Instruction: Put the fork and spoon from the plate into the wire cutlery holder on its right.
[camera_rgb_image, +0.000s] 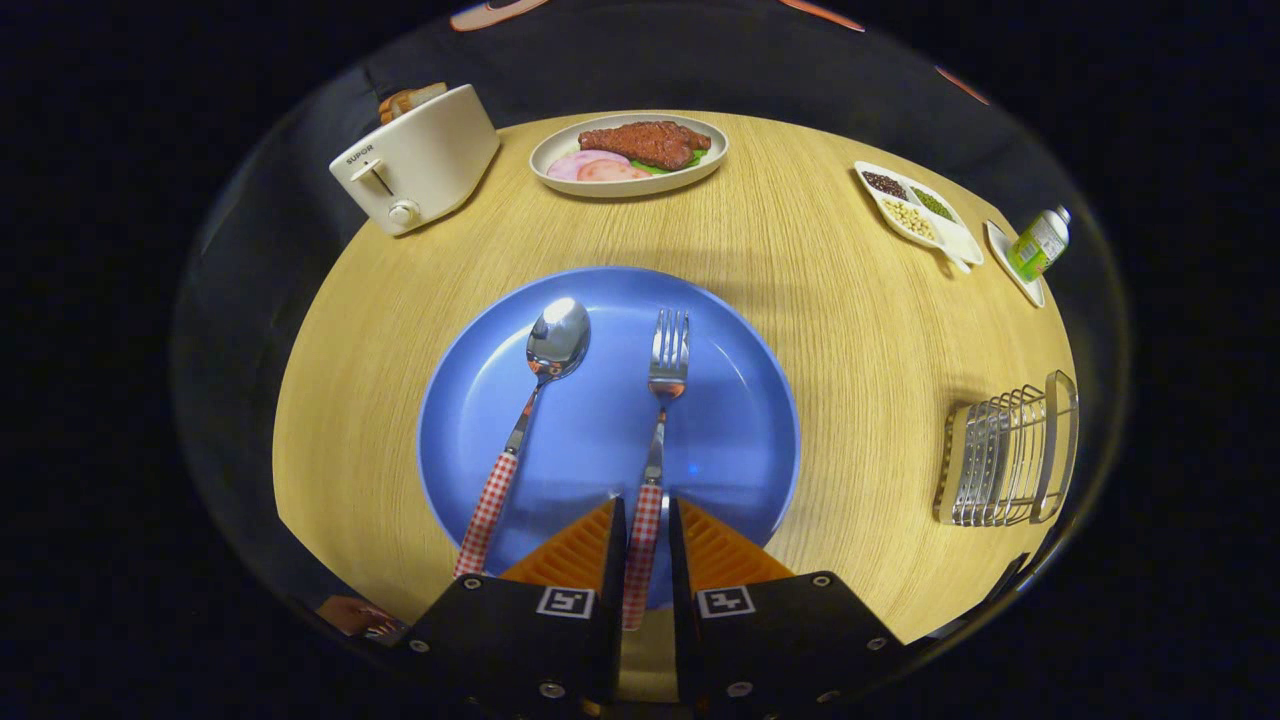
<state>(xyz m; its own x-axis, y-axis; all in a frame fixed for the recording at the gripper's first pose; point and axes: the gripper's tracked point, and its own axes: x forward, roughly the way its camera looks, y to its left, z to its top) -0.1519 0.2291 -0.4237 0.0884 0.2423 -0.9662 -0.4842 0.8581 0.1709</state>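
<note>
The gripper clamps both orange fingers on the red-checked handle of one steel fork. One matching steel spoon lies beside it on one round blue plate. One wire cutlery holder stands well apart, to the plate's right.

Gripper low, fingers nearly together, pressing a slim handle.

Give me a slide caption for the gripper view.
Claw closed on checked-handled steel fork; matching spoon beside it on round blue plate.
</note>
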